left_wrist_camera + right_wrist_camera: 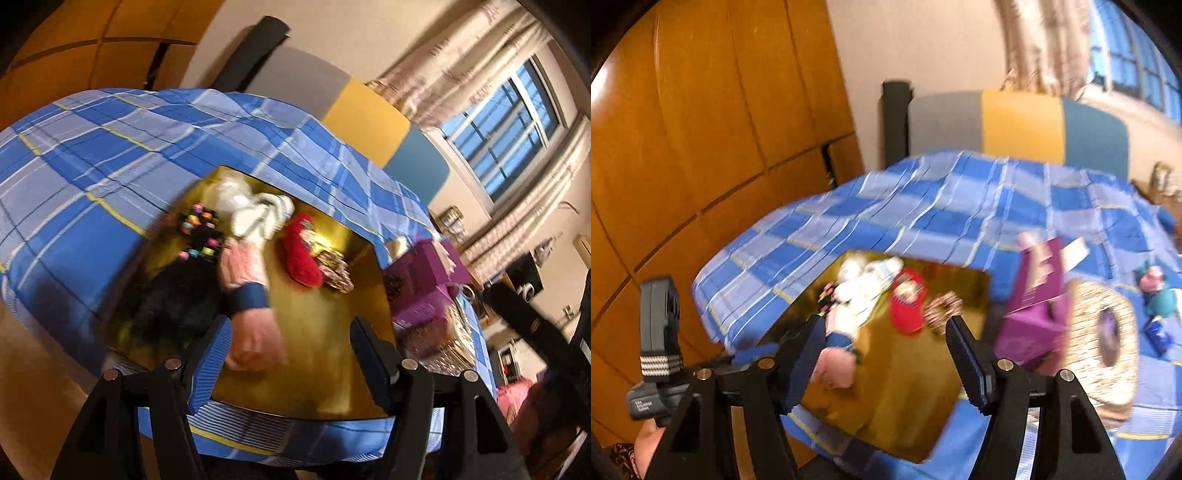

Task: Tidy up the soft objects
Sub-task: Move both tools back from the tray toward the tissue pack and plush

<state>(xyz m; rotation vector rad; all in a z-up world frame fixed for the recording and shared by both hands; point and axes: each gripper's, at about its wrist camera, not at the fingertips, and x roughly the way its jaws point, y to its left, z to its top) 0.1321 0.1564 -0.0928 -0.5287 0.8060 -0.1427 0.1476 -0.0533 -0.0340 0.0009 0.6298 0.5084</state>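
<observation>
You are in a bedroom with a wooden wardrobe [713,122] on the left, a curtained window [506,129] on the right, and a bed covered by a blue plaid sheet [110,155]. On the bed lies a glossy yellow board [317,332], and the soft objects are gathered on it. At its far edge you see a white knitted item [258,214], beside it a red fuzzy item [301,254] with a small patterned piece [334,273] touching its right side. To the left lies a black item with coloured dots [201,236], and nearer to you a pink sock with a dark blue band [247,295]. Right of the board stand purple boxes [424,284], and the right wrist view shows a woven ring-shaped basket [1104,332] just beside them, with a small pink and teal toy [1156,291] further right on the sheet. Your left gripper [290,363] hovers over the near part of the board; its fingers [208,363] are spread apart and nothing is between them, the pink sock only appears behind the left finger. Your right gripper [892,365] is also above the board, with fingers [967,363] released and holding nothing. Both views are blurred, so the small details are difficult to read.
</observation>
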